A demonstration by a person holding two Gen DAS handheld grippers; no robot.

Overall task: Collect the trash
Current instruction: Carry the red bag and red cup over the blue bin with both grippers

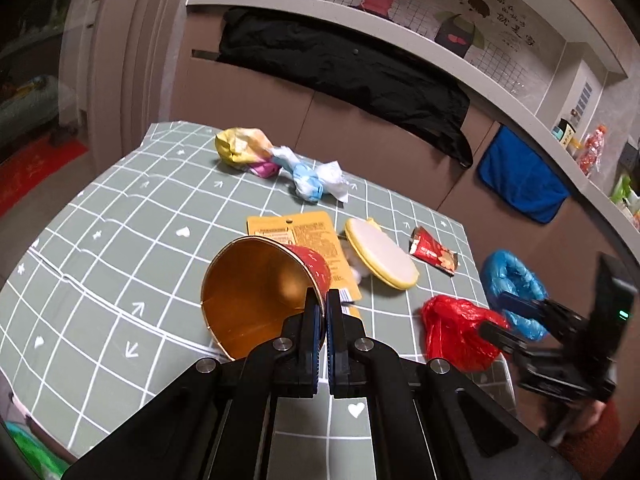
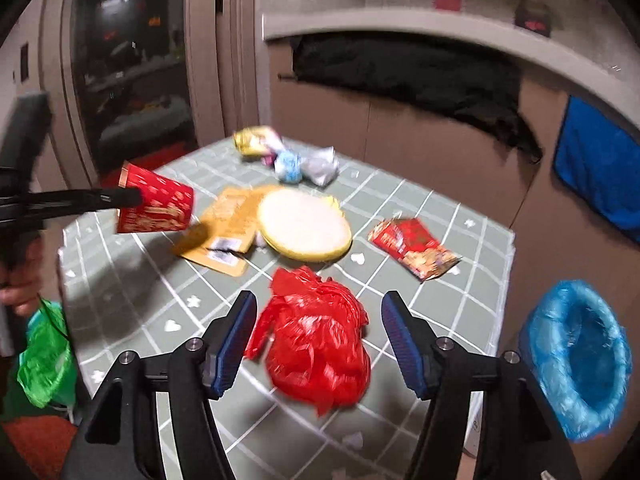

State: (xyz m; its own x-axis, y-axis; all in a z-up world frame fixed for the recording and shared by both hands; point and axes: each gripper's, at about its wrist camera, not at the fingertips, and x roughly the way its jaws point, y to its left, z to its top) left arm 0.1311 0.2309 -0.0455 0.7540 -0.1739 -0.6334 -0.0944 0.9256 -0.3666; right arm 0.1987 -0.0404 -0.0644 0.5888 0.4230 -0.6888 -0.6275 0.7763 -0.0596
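My left gripper point(image 1: 323, 300) is shut on the rim of a red paper cup point(image 1: 256, 292) with a gold inside, held above the table; it also shows in the right wrist view point(image 2: 156, 202). My right gripper point(image 2: 318, 312) is open, its fingers on either side of a crumpled red plastic bag point(image 2: 320, 340) lying on the table; the bag also shows in the left wrist view point(image 1: 452, 328). A bin lined with a blue bag point(image 2: 576, 356) stands beside the table's right edge.
On the green checked tablecloth point(image 1: 120, 216) lie a yellow packet point(image 2: 228, 224), a round yellow lid point(image 2: 304, 228), a red snack wrapper point(image 2: 412, 248) and crumpled wrappers point(image 1: 280, 164) at the far edge. A green bag point(image 2: 44, 356) hangs at the left. Cabinets stand behind.
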